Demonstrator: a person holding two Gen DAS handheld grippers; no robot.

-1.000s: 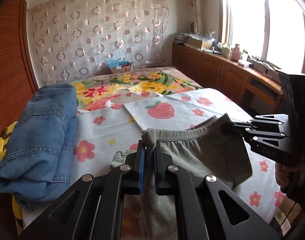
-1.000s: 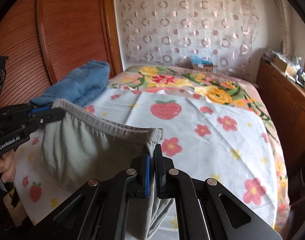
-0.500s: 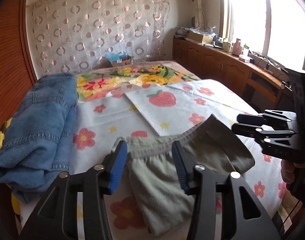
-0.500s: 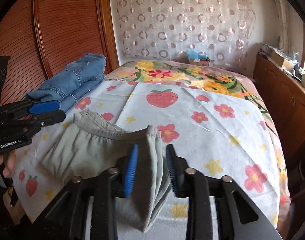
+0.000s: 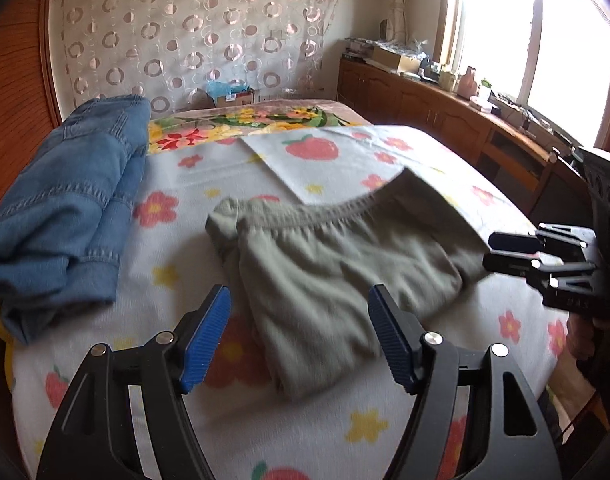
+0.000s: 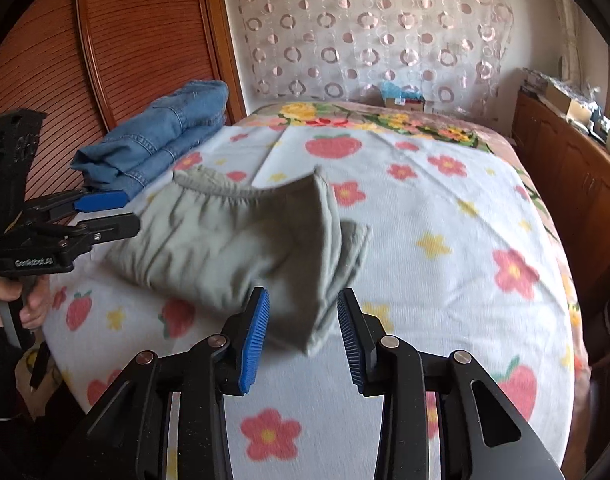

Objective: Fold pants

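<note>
The grey-green pants (image 5: 345, 264) lie folded on the flowered bed sheet (image 5: 185, 184), elastic waistband on the far side. My left gripper (image 5: 299, 300) hovers over their near edge. Its jaws are opening, and the blue pads (image 5: 205, 336) touch no cloth. In the right wrist view the pants (image 6: 233, 248) lie ahead of my right gripper (image 6: 303, 296), which is open with only the folded corner below the gap. Each gripper shows in the other's view: the right gripper (image 5: 493, 250) beside the pants' right end, the left gripper (image 6: 125, 212) at their left end.
Folded blue jeans (image 5: 65, 208) (image 6: 165, 136) are piled at the bed's left edge against a wooden sliding door (image 6: 145, 40). A small box (image 5: 233, 96) sits at the head of the bed. Low wooden cabinets (image 5: 445, 116) run under the window on the right.
Both grippers went from shut on the waistband to open. The pants dropped from hanging between them onto the sheet. Both grippers drew back and slightly down.
</note>
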